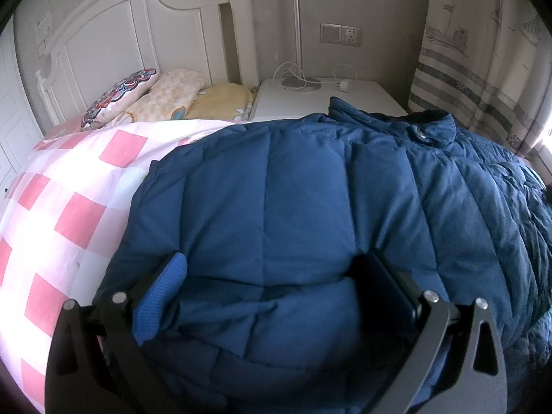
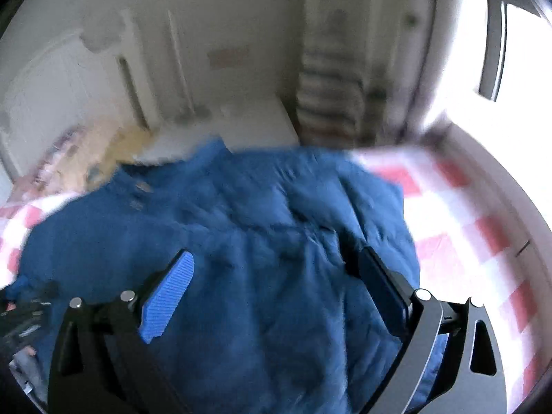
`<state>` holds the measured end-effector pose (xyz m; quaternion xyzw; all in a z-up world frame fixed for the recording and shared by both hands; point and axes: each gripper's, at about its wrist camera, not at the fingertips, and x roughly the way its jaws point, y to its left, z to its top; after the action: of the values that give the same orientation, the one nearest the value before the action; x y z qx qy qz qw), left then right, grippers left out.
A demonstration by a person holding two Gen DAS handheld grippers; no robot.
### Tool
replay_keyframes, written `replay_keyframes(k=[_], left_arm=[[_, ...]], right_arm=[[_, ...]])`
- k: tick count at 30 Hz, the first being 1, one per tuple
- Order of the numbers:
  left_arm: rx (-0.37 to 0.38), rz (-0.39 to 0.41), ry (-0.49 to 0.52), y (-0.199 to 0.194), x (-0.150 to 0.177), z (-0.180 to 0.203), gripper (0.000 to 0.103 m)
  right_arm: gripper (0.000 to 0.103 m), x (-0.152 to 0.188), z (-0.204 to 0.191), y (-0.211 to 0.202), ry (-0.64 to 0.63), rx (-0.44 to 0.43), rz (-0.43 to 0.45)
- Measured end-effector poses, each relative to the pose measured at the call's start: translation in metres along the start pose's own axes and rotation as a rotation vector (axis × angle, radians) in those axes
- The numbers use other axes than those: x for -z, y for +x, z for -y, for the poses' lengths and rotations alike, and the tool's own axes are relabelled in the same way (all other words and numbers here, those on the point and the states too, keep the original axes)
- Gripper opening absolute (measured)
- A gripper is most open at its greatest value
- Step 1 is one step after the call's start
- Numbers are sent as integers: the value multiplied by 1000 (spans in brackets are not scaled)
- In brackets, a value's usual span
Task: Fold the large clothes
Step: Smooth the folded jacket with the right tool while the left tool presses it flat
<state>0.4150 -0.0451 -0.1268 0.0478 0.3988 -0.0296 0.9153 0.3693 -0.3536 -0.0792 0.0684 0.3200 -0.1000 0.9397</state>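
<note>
Jacket (image 1: 293, 207), puffy and soft, is being spread across the checked bed (image 1: 69, 207). Left gripper (image 1: 276, 296) fingers are being held wide around a padded bulge, seemingly unpinched; right gripper (image 2: 276, 296) fingers are being held open above it. Hem or shoulder seams are being judged the best grips.

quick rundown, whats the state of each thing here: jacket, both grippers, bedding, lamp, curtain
blue puffer jacket: spread flat on the bed, collar snaps undone
left gripper: open, fingers astride the jacket's near edge
right gripper: open over the jacket, picture blurred
pink checked sheet: spread flat under the jacket
pillows: piled at the headboard
lamp: upright on the nightstand, unlit
curtain: hanging drawn
</note>
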Motion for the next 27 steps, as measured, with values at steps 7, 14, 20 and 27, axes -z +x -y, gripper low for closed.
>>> replay_keyframes(k=[7,14,20,27], left_arm=[[2,1,-2,1,0,0,101],[6,1,-6,0,0,0,101],[2,1,-2,0,0,0,101],[149,-4,40,-64,24,-23,101]], right_arm=[[98,35,-46,37,-245,7,-130],[98,37,-47,35,-241,6,-132],[99,29,-40,43,-202,-45,-146],[98,41,-17,-41,-175,-180,-177]])
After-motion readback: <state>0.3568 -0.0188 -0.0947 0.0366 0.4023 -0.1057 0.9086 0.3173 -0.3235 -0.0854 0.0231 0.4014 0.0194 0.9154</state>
